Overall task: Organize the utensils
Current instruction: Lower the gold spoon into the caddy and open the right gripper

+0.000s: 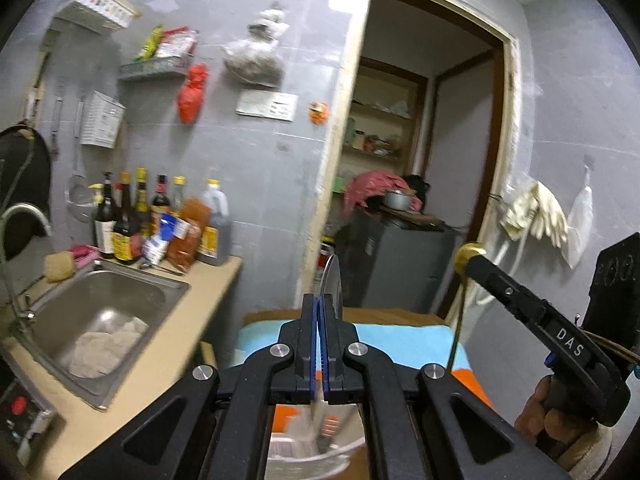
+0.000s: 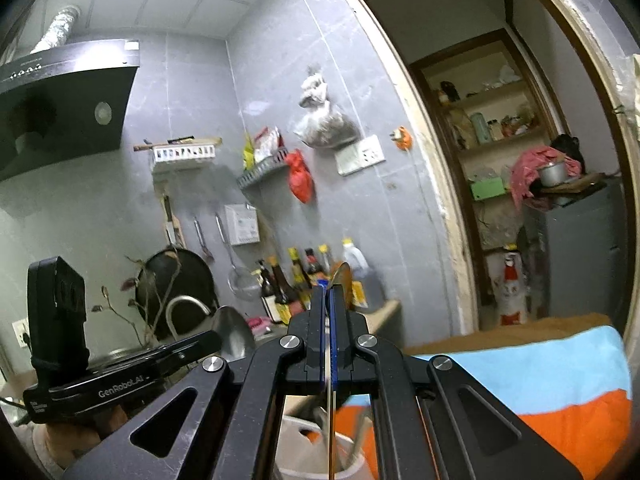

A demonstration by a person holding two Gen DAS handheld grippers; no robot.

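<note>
My left gripper (image 1: 321, 308) is shut on a silver spoon (image 1: 331, 280), bowl up above the fingers, handle running down toward a white utensil holder (image 1: 312, 452) below. My right gripper (image 2: 329, 300) is shut on a gold spoon (image 2: 343, 276), its thin handle passing down between the fingers toward a white holder (image 2: 304, 440) with other utensils in it. In the left wrist view the right gripper (image 1: 476, 254) appears at right with the gold spoon's bowl (image 1: 470, 251) at its tip. In the right wrist view the left gripper (image 2: 216, 340) is at left with the silver spoon's bowl (image 2: 236, 332).
A table under a blue and orange cloth (image 1: 400, 340) lies ahead. A steel sink (image 1: 100, 320) in a beige counter is at left, with sauce bottles (image 1: 160, 220) behind it. A doorway (image 1: 420, 160) with a grey cabinet (image 1: 396, 268) is straight ahead. A range hood (image 2: 60, 100) hangs at upper left.
</note>
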